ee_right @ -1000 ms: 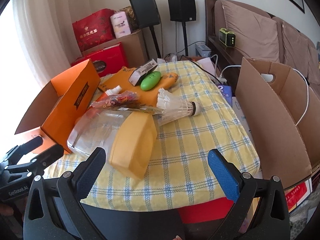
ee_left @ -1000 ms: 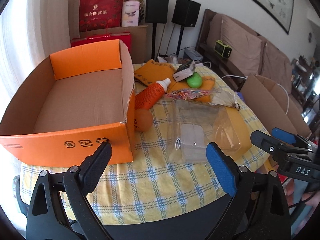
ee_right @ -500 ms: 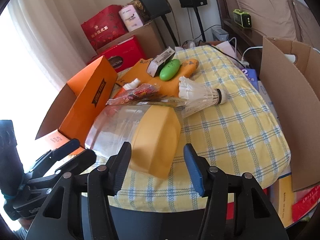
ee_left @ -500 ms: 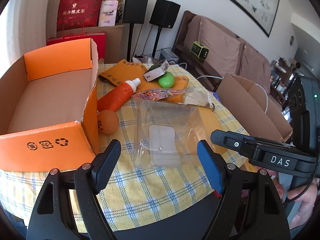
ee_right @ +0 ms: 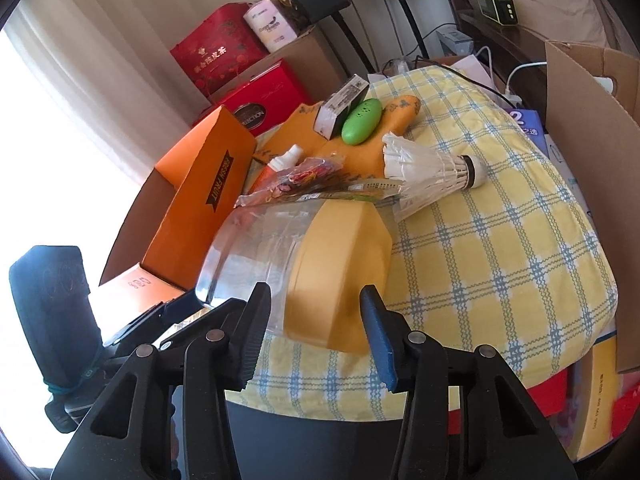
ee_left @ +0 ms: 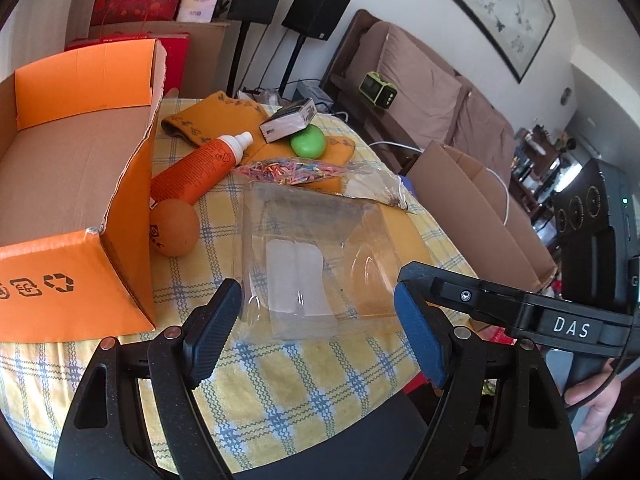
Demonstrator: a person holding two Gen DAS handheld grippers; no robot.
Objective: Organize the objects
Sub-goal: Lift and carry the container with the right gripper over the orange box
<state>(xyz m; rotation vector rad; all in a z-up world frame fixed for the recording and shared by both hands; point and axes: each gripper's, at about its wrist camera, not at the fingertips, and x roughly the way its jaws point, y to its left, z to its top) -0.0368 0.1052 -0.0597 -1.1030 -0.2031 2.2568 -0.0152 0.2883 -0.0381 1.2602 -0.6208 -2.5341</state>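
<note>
Your left tongs [ee_left: 318, 322] are spread wide and hold nothing, hovering low over the near edge of the bench [ee_left: 280, 392], which is covered in a yellow checked cloth. Between their fingers you see the near end of the clear plastic package [ee_left: 316, 256], lying flat on the cloth. Your right tongs [ee_right: 316, 338] are parted more narrowly and also grip nothing; their fingers frame the near edge of the yellow-backed side of that same package [ee_right: 336, 276], though contact cannot be judged.

Going left to right in your left wrist view: the orange cardboard box [ee_left: 80, 168] sits open at the left, its inside bare where you can see it. An orange ball [ee_left: 174, 228] rests against the box's right wall, and an orange bottle with a white cap [ee_left: 200, 168] lies tilted just behind the ball. Next comes a bag of colourful small pieces [ee_left: 296, 170], at the far edge of the clear package. Behind it, a green oval object [ee_left: 308, 142] lies on an orange cloth [ee_left: 216, 114], with a small boxed item [ee_left: 288, 120] leaning on it.

In your right wrist view, a white shuttlecock [ee_right: 428, 168] lies on its side to the right of the package, its cork pointing right. A brown cardboard box [ee_right: 592, 152] stands beyond the bench's right edge.
</note>
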